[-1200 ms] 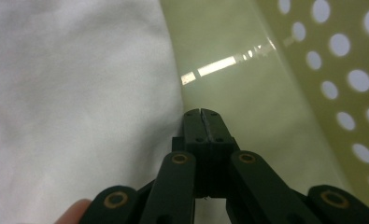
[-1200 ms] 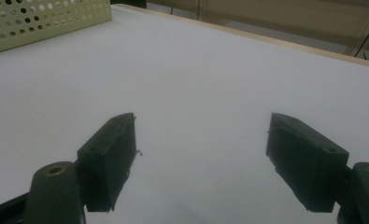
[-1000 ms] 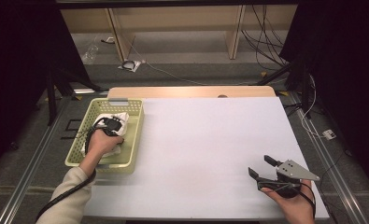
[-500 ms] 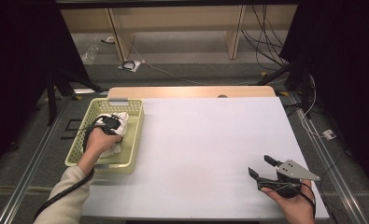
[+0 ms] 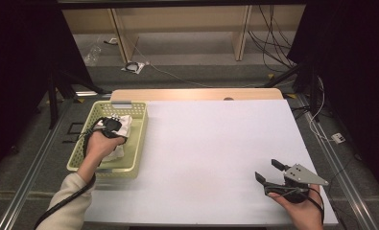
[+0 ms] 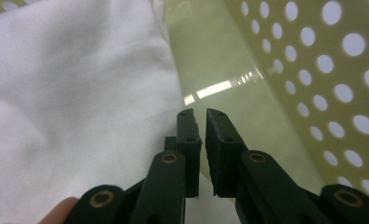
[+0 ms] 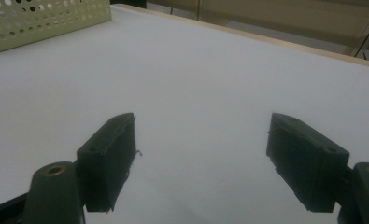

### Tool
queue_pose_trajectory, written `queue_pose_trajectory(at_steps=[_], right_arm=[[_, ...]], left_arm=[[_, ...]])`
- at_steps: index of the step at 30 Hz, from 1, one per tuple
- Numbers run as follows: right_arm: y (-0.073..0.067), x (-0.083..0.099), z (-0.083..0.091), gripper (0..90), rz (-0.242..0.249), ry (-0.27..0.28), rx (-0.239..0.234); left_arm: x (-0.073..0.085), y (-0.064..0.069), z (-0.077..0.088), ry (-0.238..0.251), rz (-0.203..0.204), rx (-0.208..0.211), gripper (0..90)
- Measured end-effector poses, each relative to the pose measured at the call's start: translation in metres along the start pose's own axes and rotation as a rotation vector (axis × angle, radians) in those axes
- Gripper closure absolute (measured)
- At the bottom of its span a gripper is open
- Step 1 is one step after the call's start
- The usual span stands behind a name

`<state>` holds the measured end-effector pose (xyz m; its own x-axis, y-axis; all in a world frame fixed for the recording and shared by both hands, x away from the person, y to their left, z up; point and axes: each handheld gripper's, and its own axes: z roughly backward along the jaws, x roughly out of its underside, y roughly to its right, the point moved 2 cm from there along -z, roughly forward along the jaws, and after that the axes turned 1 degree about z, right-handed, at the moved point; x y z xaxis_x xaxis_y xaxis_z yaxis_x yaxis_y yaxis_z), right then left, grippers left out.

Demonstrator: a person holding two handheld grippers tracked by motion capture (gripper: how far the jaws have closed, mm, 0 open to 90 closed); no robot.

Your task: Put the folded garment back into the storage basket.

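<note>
Left jaws nearly together, empty, just off the cloth edge; grasp may miss.

The left gripper has its black jaws a narrow slit apart, having just been opening slightly, with nothing between them; the tips sit over the bare floor of the pale green perforated plastic basket, just beside the edge of the crumpled white cloth, which lies inside that basket at the table's left. Risk: closing from here would pinch air or scrape the basket floor, or catch only a thin fold that slips out on lifting. The right gripper rests well apart with jaws wide, empty, over the white tabletop.
</note>
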<state>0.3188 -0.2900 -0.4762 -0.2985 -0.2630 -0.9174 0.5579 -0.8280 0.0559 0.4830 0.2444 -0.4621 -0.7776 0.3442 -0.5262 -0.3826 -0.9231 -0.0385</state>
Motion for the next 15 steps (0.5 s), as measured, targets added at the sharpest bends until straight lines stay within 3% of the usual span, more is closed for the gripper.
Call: queue_pose_trajectory(at_steps=[4,9,14,15], right_arm=[[0.0,0.0,0.0,24.9,-0.003,0.003,0.002],[0.0,0.0,0.0,24.9,0.001,-0.003,0.002],[0.0,0.0,0.0,24.9,-0.001,0.001,0.002],[0.0,0.0,0.0,24.9,0.0,0.001,0.002]], left_arm=[[0.0,0.002,0.003,0.027,0.009,0.001,77.8],[0.001,0.007,0.012,0.097,0.009,-0.02,68.7],[0.001,0.008,0.015,0.119,0.011,-0.027,60.4],[0.001,0.009,0.015,0.13,0.022,-0.026,55.1]])
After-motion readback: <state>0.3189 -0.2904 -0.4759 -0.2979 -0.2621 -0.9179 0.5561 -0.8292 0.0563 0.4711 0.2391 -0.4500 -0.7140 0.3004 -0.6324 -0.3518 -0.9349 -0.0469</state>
